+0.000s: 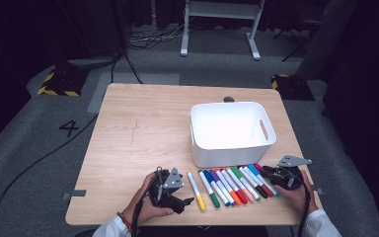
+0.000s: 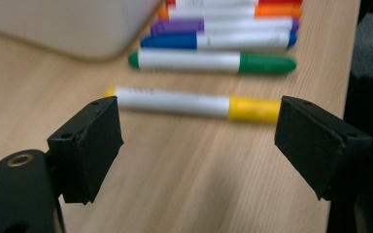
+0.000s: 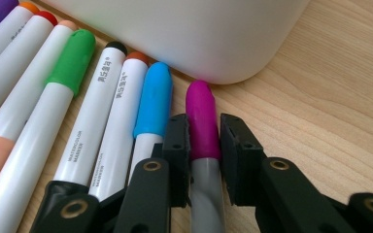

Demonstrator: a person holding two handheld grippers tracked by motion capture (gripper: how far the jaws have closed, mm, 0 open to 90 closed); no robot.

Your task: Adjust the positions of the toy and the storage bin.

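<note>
White plastic bin (image 1: 232, 132) at table's 1 o'clock holds nothing; all markers lie outside. Right gripper (image 3: 205, 145) clamps magenta-capped marker (image 3: 201, 121); left gripper (image 2: 199, 141) gapes before yellow-capped marker (image 2: 194, 103).

Twelve markers (image 1: 234, 185) on one wooden table (image 1: 143, 128); eleven in one row, plus one yellow marker (image 1: 196, 190) on its own; by cap colour, two green; one each of blue, purple, orange, red, peach, black, brown and light blue; one magenta marker (image 3: 201, 116); one white bin (image 1: 232, 148); two grippers, one left gripper (image 1: 185, 201) and one right gripper (image 1: 266, 171); two black jaws on each.
</note>
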